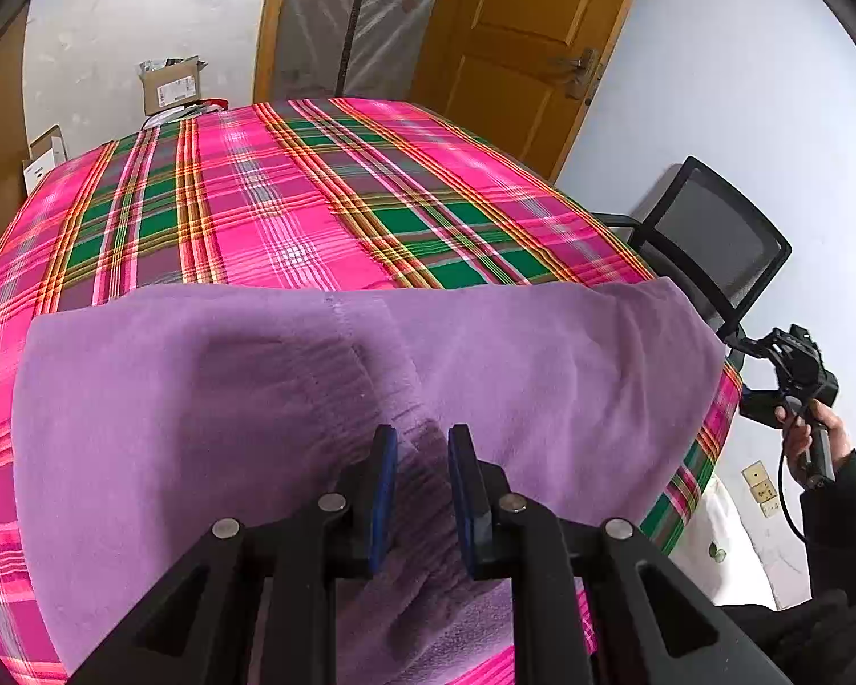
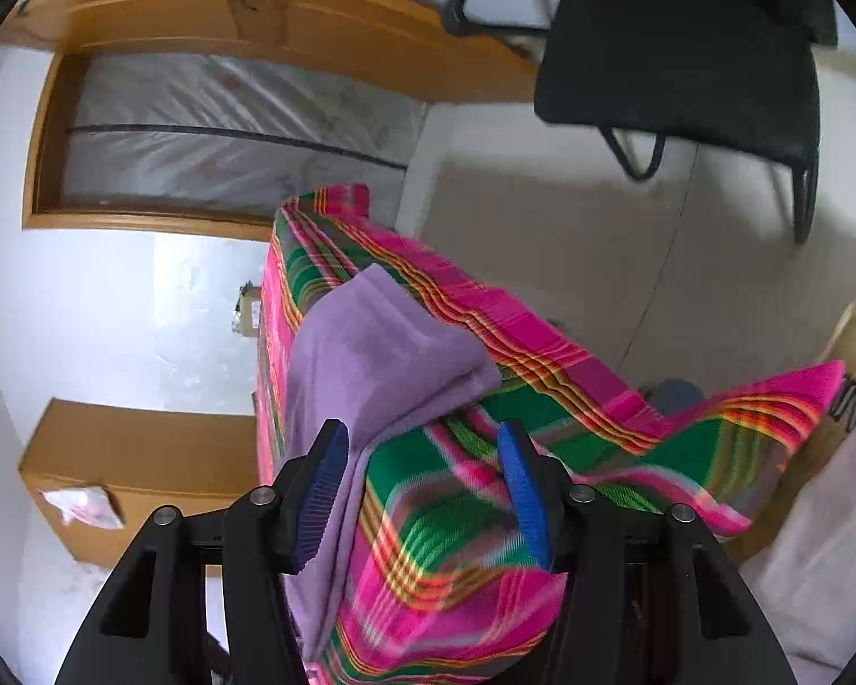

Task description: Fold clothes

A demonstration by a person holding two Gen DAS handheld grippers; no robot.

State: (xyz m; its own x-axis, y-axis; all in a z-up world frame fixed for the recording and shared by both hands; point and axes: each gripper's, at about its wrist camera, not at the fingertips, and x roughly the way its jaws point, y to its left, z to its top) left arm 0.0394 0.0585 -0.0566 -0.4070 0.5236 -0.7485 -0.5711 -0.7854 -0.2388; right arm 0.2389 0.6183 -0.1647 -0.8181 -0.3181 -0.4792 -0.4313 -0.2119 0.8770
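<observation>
- Pink, green and orange plaid cloth point(image 1: 291, 211) covers the table; the soft lilac fleece garment point(image 1: 542, 377) lies flat across its near edge, reaching the right corner.
- Left gripper point(image 1: 422, 456) has its jaws narrowly parted around a ribbed fold of the garment; whether the pads actually pinch it I cannot tell.
- Right gripper point(image 2: 422, 474) stands open and empty, off the table's right corner.
- Risk: closing there could catch the plaid cloth instead of the fleece and drag it.
- Black mesh chair point(image 1: 713, 240) stands close beside the right edge, crowding that hand.
</observation>
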